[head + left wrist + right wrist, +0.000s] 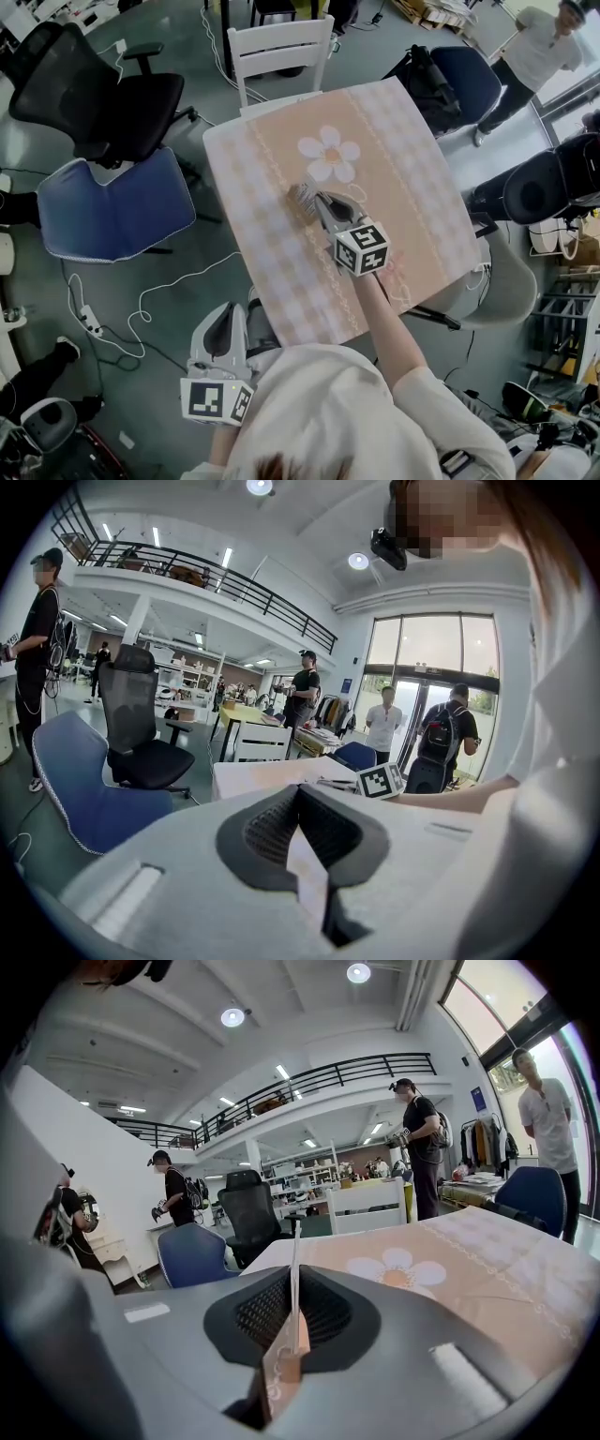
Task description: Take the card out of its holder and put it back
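The square table fills the middle of the head view. It is covered by a peach and white checked cloth with a white daisy printed toward its far side. A white slatted chair stands at the far edge. A black office chair and a blue padded chair stand well off to your left. Another person stands on the floor beyond the table's far right corner.

Your right arm reaches out over the cloth, so your right gripper sits above the middle of the table, just on your side of the daisy, tilted a little downward. Its jaws are clenched on the card holder. This is a thin flat piece standing on edge between the pads, peach-brown with curled print at the bottom and pale and narrow where it rises above them. From above, the holder shows only as a small greyish blur at the tips, and whether it touches the cloth cannot be told.

Your left gripper is held low by your left side, off the table's near corner and well apart from the right one. Its jaws are closed on the card, a plain pale strip slanting up out of the pads. The card is out of its holder, with one piece in each gripper.
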